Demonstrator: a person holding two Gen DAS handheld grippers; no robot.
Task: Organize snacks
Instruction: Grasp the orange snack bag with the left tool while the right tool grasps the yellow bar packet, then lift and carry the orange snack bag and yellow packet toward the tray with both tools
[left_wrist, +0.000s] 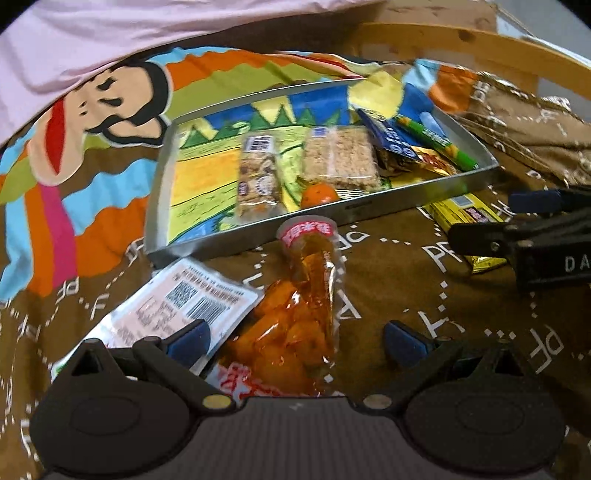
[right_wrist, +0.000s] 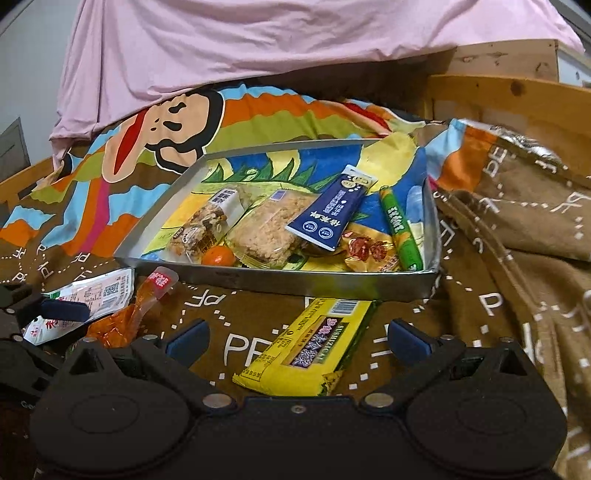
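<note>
A grey metal tray (left_wrist: 417, 205) (right_wrist: 332, 284) lies on a printed cloth and holds several snacks: a nut bar (right_wrist: 201, 227), a rice cake pack (right_wrist: 266, 230), a small orange (right_wrist: 218, 256), a blue packet (right_wrist: 332, 210), a green stick (right_wrist: 400, 229). In front of the tray, an orange snack pack (left_wrist: 299, 325) lies between the open fingers of my left gripper (left_wrist: 295, 341), beside a white packet (left_wrist: 177, 310). A yellow snack bar (right_wrist: 310, 350) lies between the open fingers of my right gripper (right_wrist: 297, 341). Neither gripper holds anything.
The right gripper (left_wrist: 524, 229) shows at the right edge of the left wrist view. A pink sheet (right_wrist: 258, 44) hangs behind the tray. A wooden frame (right_wrist: 517, 99) rises at the back right. The brown cloth (right_wrist: 517, 206) is bunched up on the right.
</note>
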